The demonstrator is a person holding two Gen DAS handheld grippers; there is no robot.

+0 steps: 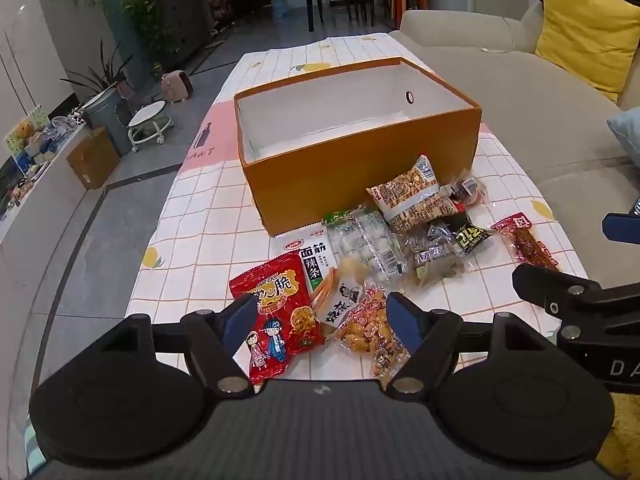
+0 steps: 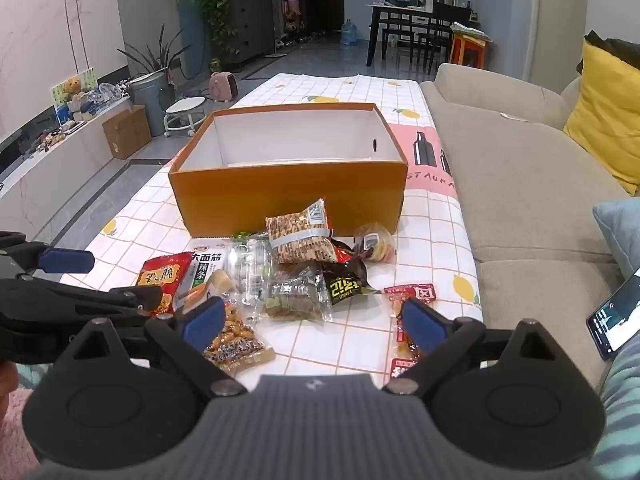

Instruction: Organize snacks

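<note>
Both pairs of blue-padded fingers stand wide with nothing pinched between them: the left gripper hangs over the near end of the snack pile, the right gripper over bare cloth beside it. In the left wrist view the red packet shows partly behind the left pad, its lower corner cut off by the gripper body, and the clear bag of golden nuts is half covered by the other pad. At about 1 o'clock from these lie the white-and-green noodle-strip pack, a clear pack of pale pieces, a tan printed bag and a black-and-yellow packet; the small wrappers under them blur together. A red sausage-like stick lies apart at 3 o'clock. At 12 o'clock the open orange box stands empty on the checked tablecloth, its floor mostly hidden by the near wall. A beige sofa flanks the table, and a phone is clipped by the right wrist view's edge.
</note>
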